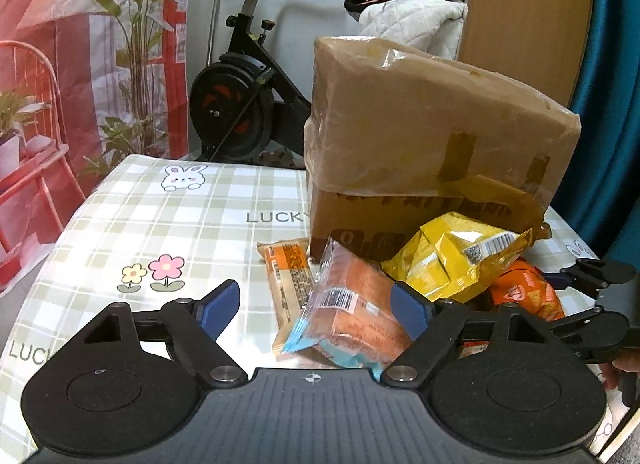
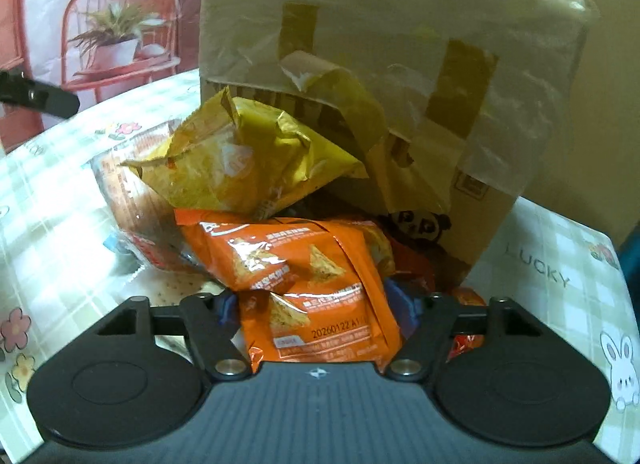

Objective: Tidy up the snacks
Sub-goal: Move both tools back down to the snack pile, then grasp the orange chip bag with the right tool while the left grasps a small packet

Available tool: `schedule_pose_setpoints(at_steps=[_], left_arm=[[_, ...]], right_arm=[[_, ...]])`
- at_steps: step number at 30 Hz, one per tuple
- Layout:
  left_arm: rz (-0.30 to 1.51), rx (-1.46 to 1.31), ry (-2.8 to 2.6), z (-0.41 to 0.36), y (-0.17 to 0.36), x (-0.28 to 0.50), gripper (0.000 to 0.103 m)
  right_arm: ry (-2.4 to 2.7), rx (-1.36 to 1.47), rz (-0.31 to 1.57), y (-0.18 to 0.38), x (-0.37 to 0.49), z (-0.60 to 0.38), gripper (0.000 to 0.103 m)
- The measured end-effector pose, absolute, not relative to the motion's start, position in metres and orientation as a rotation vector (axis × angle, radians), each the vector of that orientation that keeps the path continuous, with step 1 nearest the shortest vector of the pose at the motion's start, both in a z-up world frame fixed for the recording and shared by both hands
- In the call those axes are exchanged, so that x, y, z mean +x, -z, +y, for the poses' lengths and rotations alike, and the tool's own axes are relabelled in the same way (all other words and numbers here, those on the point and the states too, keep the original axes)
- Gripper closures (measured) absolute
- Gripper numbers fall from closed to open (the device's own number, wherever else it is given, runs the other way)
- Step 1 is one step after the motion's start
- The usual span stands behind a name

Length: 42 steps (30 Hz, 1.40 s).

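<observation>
- Orange chip bag [image 2: 304, 284] sits right between the pads of the right gripper [image 2: 320, 312], and the blue pads look tucked in against its sides, so I'd call that clamped on the bag, though the pads are mostly hidden behind the foil.
- It makes sense to start there: that bag is the nearest and lowest thing in the pile from that side, so it can probably slide out without dragging much along.
- Yellow bag [image 2: 240, 168] leans on top of the orange one, which could tip or slide once the orange one goes.
- Left gripper [image 1: 316, 308] has its jaws wide apart, holding nothing. The clear-wrapped cake pack [image 1: 352, 308] lies between the blue pads, close to the right-hand pad, but I can't say it's touching.
- That pack stands tilted, propped on the pile, with a thin snack bar [image 1: 290, 288] lying flat just beside it on the checked tablecloth [image 1: 160, 224].
- All the snacks are heaped against the front of the cardboard box [image 1: 420, 120], which is wrapped in plastic and tape with a torn flap hanging over the yellow bag.
- My guess is they spilled or got dumped from there, so nothing is sorted yet and the job is just starting.
</observation>
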<state>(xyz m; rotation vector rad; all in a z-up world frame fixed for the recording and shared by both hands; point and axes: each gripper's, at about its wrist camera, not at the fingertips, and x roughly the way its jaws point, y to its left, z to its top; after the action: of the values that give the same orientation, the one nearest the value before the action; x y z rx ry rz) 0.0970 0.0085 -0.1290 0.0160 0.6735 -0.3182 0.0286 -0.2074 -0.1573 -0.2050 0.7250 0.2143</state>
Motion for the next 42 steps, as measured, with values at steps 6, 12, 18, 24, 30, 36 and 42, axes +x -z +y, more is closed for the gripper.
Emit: schedule_pose_setpoints(at_steps=[6, 12, 18, 24, 30, 36, 42], left_arm=[[0.682, 0.037, 0.334, 0.008, 0.136, 0.096, 0.021], [0.686, 0.043, 0.410, -0.003, 0.141, 0.091, 0.034], [0.728, 0.025, 0.479, -0.027, 0.156, 0.084, 0.044], [0.752, 0.011, 0.461, -0.057, 0.163, 0.096, 0.058], [0.782, 0.098, 0.475, -0.082, 0.188, 0.096, 0.058], [0.805, 0.105, 0.528, -0.090, 0.204, 0.081, 0.057], [0.804, 0.079, 0.516, -0.090, 0.209, 0.082, 0.053]], right_arm=[[-0.139, -0.112, 0.741, 0.144, 0.007, -0.205, 0.043], [-0.087, 0.021, 0.728, 0.134, -0.009, -0.213, 0.043], [-0.066, 0.032, 0.711, 0.131, -0.012, -0.213, 0.043], [-0.056, 0.047, 0.694, 0.128, -0.018, -0.217, 0.043], [-0.051, 0.068, 0.689, 0.128, -0.024, -0.223, 0.043], [-0.050, 0.085, 0.697, 0.132, -0.026, -0.228, 0.043], [-0.056, 0.091, 0.692, 0.132, -0.027, -0.228, 0.043]])
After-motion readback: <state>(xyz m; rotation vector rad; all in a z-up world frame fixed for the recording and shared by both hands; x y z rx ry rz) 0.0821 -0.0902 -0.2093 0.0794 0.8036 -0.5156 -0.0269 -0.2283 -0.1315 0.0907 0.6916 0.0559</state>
